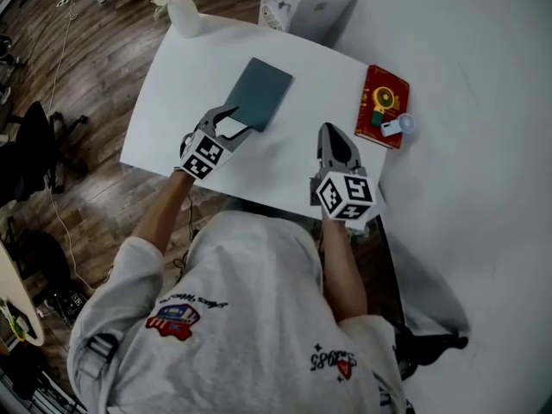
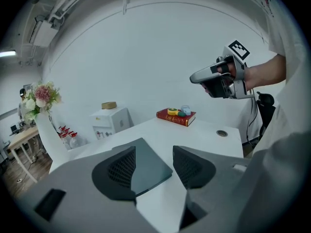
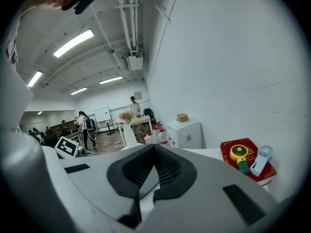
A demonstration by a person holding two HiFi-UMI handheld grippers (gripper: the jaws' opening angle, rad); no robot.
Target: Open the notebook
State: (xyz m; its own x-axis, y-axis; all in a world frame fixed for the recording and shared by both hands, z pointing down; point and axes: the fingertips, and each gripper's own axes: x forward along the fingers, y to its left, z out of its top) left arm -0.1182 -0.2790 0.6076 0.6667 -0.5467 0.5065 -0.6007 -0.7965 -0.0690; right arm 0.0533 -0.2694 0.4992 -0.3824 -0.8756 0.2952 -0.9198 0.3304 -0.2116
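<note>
Notebook (image 1: 261, 89): dark teal, closed, flat on the white worktop (image 1: 172, 102), toward its far side
Left gripper (image 1: 241, 119): jaws apart, the notebook's near corner between them, not clamped
Right gripper (image 1: 332, 131): jaws together, nothing held, over bare worktop right of the notebook and apart from it
Red book (image 1: 385, 82): near the worktop's right edge, carrying a small fan (image 1: 398, 127) and a yellow-and-green item (image 1: 381, 103)
Vase (image 1: 183, 14) with flowers: far-left corner
White box (image 1: 306, 3): beyond the far edge
</note>
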